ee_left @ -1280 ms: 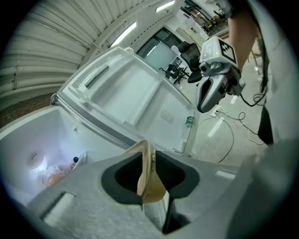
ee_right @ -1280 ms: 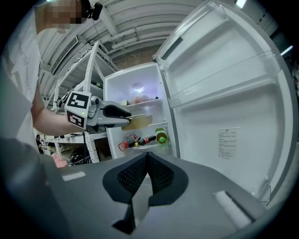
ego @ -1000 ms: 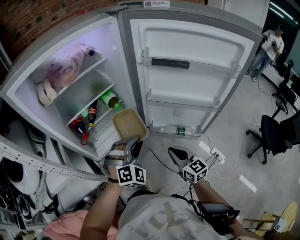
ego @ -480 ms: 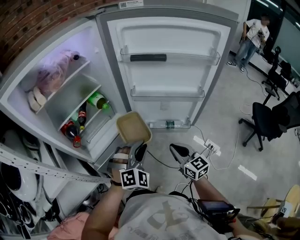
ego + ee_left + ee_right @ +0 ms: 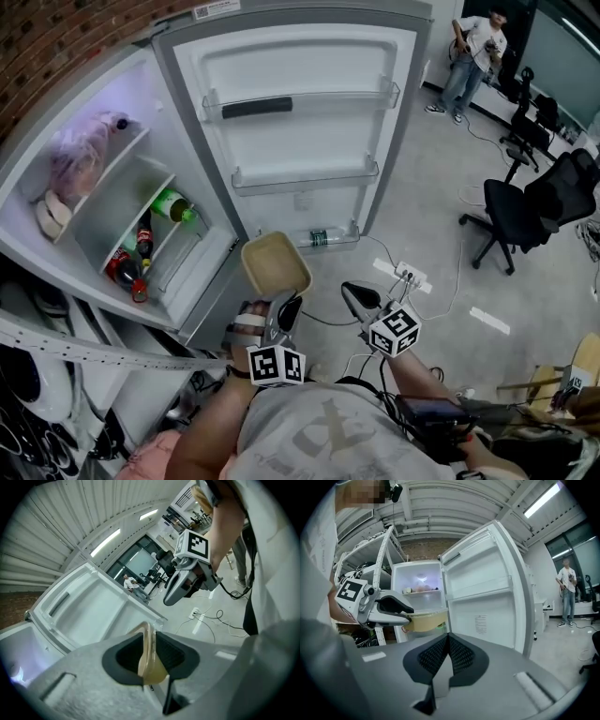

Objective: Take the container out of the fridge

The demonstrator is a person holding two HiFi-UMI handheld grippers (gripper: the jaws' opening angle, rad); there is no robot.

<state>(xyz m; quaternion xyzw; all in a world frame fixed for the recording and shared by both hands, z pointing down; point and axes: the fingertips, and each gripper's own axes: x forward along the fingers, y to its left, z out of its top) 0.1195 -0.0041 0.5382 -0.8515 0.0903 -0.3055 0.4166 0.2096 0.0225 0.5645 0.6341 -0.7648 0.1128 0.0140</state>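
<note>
1. Fridge (image 5: 112, 220): compartment open and lit inside. A pink bag (image 5: 80, 155) lies on the top shelf. A green bottle (image 5: 173, 206) lies on its side on the shelf below, with dark red-capped bottles (image 5: 127, 267) lower down.
2. Fridge door (image 5: 300, 141): swung fully open, white inside, with clear racks. A small bottle (image 5: 321, 236) lies in the lowest rack.
3. Container (image 5: 276, 264): pale tan, shallow, rectangular with rounded corners. Its plain broad face is towards the head camera. It is out of the fridge, held in the air in front of the foot of the open door, over the floor. In the left gripper view the container (image 5: 149, 658) appears edge-on as a thin tan wall. In the right gripper view the container (image 5: 424, 619) appears as a low tub in front of the lit compartment.
4. Left claw (image 5: 278, 314): jaws narrowly apart and clamped on the container's near edge. The left gripper view shows the left claw (image 5: 150, 644) with both dark pads pressed on the tan wall. From the right gripper view the left claw (image 5: 396, 606) grips the tub from its left end.
5. Right claw (image 5: 356, 300): just beside the left one, apart from the container. In its own view the right claw (image 5: 448, 644) has its jaws closed together on nothing.
6. Power strip (image 5: 410, 277): on the grey floor, cables trailing from it.
7. Office chair (image 5: 525, 211): dark, well apart to the right.
8. Person (image 5: 473, 47): standing far back.
</note>
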